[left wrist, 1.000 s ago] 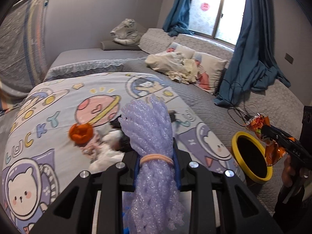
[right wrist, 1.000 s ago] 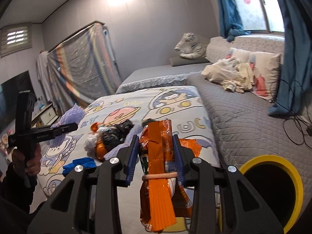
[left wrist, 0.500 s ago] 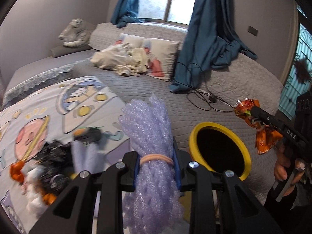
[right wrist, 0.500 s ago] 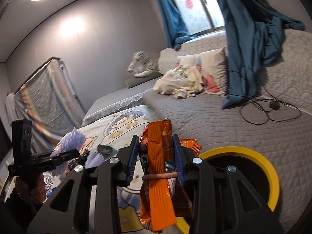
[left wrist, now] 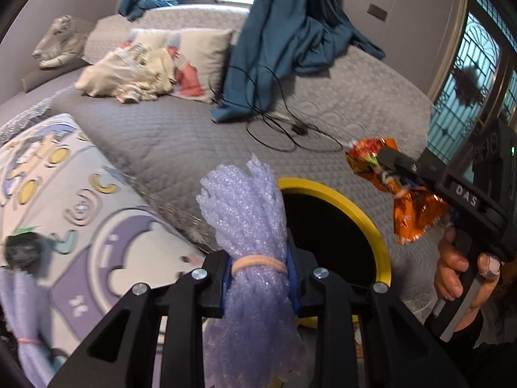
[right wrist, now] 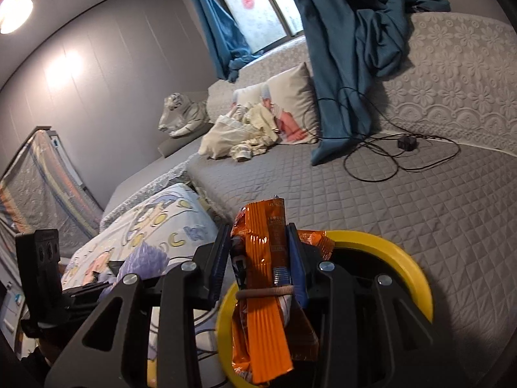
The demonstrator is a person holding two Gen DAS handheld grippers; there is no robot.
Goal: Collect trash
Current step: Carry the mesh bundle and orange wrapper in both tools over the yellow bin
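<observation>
My left gripper (left wrist: pixel 258 268) is shut on a purple foam net bundle (left wrist: pixel 248 226) tied with a rubber band, held just left of and above the yellow-rimmed black bin (left wrist: pixel 365 213). My right gripper (right wrist: pixel 258 258) is shut on an orange snack wrapper (right wrist: pixel 265 258), held over the near left rim of the bin (right wrist: pixel 404 258). The right gripper (left wrist: pixel 397 165) with the wrapper (left wrist: pixel 413 210) shows at the right of the left wrist view. The left gripper with its foam net (right wrist: pixel 142 262) shows at the lower left of the right wrist view.
The bin sits on a grey quilted bed (left wrist: pixel 181 142). A cartoon-print blanket (left wrist: pixel 106 226) lies left of it with a dark scrap (left wrist: pixel 22 249) and another purple foam piece (left wrist: pixel 22 317). Black cables (left wrist: pixel 290 129), blue curtain (left wrist: pixel 284 32), pillows and clothes (left wrist: pixel 135 74) lie beyond.
Both grippers have swung right, from over the blanket's trash pile toward the bin. The bin now sits closer under both, and each still holds its item.
</observation>
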